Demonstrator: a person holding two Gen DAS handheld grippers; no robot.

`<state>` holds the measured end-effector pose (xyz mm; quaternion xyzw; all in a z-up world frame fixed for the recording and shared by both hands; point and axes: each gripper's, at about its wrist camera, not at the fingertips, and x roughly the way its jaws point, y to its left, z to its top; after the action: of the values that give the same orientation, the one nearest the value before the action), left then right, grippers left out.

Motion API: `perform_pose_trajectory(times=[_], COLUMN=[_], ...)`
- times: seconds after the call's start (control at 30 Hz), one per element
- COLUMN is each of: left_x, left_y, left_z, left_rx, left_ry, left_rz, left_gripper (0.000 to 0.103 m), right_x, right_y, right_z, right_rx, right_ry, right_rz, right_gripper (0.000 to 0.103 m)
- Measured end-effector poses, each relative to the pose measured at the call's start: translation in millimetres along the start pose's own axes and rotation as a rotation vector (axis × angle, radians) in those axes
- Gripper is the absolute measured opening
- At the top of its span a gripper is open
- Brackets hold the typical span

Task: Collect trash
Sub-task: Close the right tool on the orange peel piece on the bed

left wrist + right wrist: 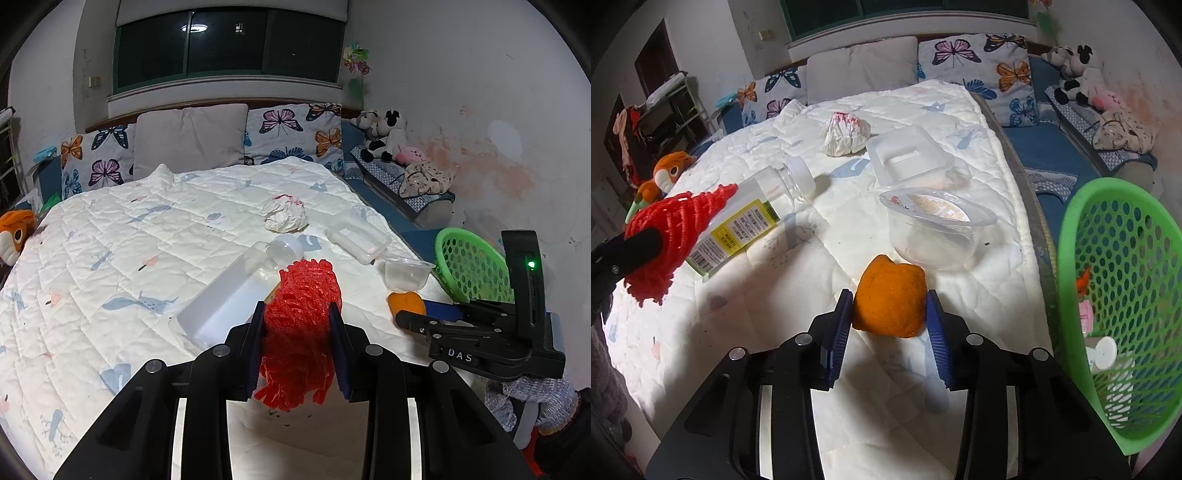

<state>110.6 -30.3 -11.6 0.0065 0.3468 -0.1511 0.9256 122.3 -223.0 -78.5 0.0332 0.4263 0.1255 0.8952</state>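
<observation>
A: Your left gripper (pixel 297 334) has its two pads pressed into the red net (pixel 301 325) and holds it above the quilt (pixel 110 236). Your right gripper (pixel 890 321) stands around the orange peel (pixel 889 301); both pads touch its sides, and the peel rests on the quilt.

B: And the containers?

A: Just behind the peel is a clear cup (pixel 932 230) with a half-peeled printed lid. Behind that lies a clear tray (pixel 908 155), upside down. A clear bottle (pixel 753 214) with a white cap lies on its side beside the net. The crumpled paper (pixel 846 134) is further back.

B: What is in the basket?

A: The green basket (pixel 1123 295) stands off the right edge of the bed. The right view shows inside it: a small white-capped bottle, something pink and an orange scrap. The left view shows only the basket's outside.

B: Any writing?

A: The left view reads "DAS" on your right gripper. The bottle's yellow label with a barcode shows only in the right view; its text is too small to read.
</observation>
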Motion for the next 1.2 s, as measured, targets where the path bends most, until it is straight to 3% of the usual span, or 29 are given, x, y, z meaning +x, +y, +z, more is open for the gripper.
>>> perform_pose_trajectory(times=[0.3, 0.77, 0.9, 1.2], left_x=[2, 13, 14, 10], left_y=[-14, -78, -83, -68], left_z=[9, 28, 32, 32], left_rx=[0.016, 0.107, 0.112, 0.100], left_ry=[-0.004, -0.015, -0.019, -0.021], left_rz=[-0.036, -0.128, -0.128, -0.096], left_gripper=[0.032, 0.032, 0.032, 0.032], right_x=[-32, -77, -73, -47], right_y=[-11, -70, -70, -33], right_z=[-7, -19, -23, -21], right_rx=[0.021, 0.125, 0.150, 0.083], right_ry=[-0.051, -0.106, -0.090, -0.041], right_rz=[0.004, -0.031, 0.004, 0.057], right_gripper=[0.037, 0.027, 0.028, 0.053])
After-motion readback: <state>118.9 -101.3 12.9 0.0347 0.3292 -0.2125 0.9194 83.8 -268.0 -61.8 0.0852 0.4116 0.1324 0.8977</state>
